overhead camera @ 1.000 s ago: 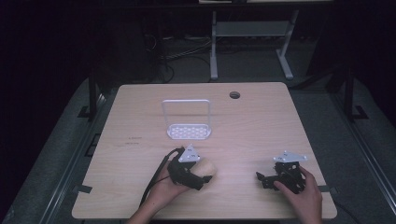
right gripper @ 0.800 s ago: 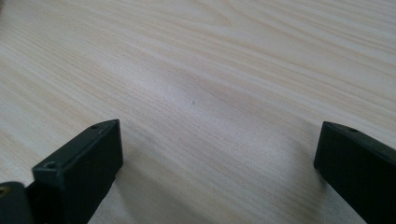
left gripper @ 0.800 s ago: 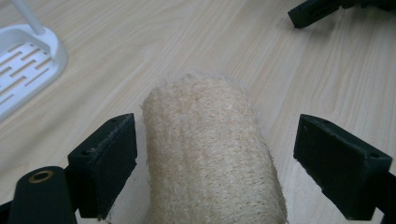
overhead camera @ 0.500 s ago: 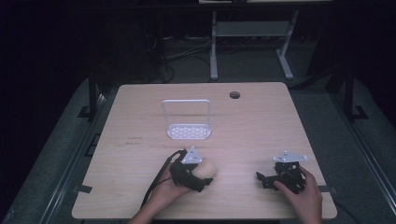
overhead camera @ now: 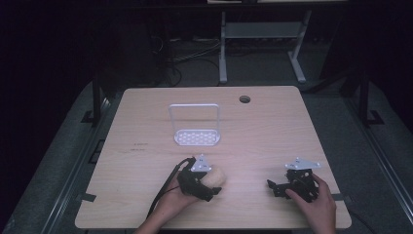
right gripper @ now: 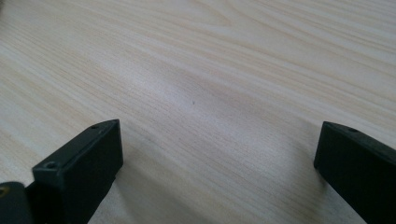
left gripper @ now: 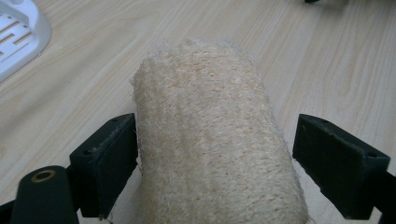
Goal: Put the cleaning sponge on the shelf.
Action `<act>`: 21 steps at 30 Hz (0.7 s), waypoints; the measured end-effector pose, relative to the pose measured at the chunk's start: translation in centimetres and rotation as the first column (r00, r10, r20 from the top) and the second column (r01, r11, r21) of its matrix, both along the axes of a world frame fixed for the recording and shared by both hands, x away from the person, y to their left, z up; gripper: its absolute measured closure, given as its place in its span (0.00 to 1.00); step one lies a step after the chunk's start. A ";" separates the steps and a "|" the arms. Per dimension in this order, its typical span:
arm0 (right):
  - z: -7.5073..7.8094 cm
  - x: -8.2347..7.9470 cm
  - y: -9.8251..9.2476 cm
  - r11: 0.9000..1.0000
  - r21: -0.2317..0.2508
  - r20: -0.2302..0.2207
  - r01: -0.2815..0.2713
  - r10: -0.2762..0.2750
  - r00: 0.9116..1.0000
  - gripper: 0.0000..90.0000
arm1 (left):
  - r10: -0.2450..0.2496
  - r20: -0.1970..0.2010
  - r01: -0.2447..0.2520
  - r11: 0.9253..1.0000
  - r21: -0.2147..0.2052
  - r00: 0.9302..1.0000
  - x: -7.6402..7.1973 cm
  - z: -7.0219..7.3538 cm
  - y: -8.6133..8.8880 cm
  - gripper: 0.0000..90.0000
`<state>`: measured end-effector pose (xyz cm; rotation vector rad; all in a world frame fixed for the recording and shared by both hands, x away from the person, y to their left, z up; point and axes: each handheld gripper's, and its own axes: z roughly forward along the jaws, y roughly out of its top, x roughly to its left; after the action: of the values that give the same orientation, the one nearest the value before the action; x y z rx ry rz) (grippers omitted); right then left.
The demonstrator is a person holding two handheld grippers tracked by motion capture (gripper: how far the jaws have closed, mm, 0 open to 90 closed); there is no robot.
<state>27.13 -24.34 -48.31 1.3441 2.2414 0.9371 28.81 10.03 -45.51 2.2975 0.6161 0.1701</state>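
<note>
Now the left gripper [overhead camera: 207,187] straddles a loofah sponge [overhead camera: 214,178] near the table's [overhead camera: 272,131] front edge.

From above, the sponge lies at about 6 o'clock from the white rack [overhead camera: 196,131], well apart from it; the right gripper [overhead camera: 273,187] rests at 3 o'clock of the sponge, over bare wood. Along the left gripper, the jaws stand spread, one pad touching the sponge's side, the other clear of it. Along the right gripper, jaws gape wide, holding nothing. Closing well probably means centring the sponge first, then squeezing gently, since it looks soft and springy.
</note>
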 end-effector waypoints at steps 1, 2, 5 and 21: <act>0.0 0.0 0.0 1.000 0.000 0.000 0.000 0.000 1.000 0.01 | 0.000 0.000 0.000 1.000 0.000 1.000 0.0 0.0 0.0 0.15; 0.0 0.0 0.0 1.000 0.000 0.000 0.000 0.000 1.000 0.01 | -0.001 -0.001 0.001 1.000 0.001 1.000 0.0 0.0 0.0 0.16; 0.0 0.0 0.0 1.000 0.000 0.000 0.000 0.000 1.000 0.01 | 0.000 -0.002 0.000 1.000 0.004 1.000 0.0 0.0 0.0 0.16; 0.0 0.0 0.0 1.000 0.000 0.000 0.000 0.000 1.000 0.01 | 0.004 -0.007 -0.004 1.000 -0.004 1.000 0.0 0.2 0.3 0.27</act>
<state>27.13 -24.34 -48.31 1.3443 2.2413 0.9372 28.86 10.36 -45.31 2.2938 0.6238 0.1626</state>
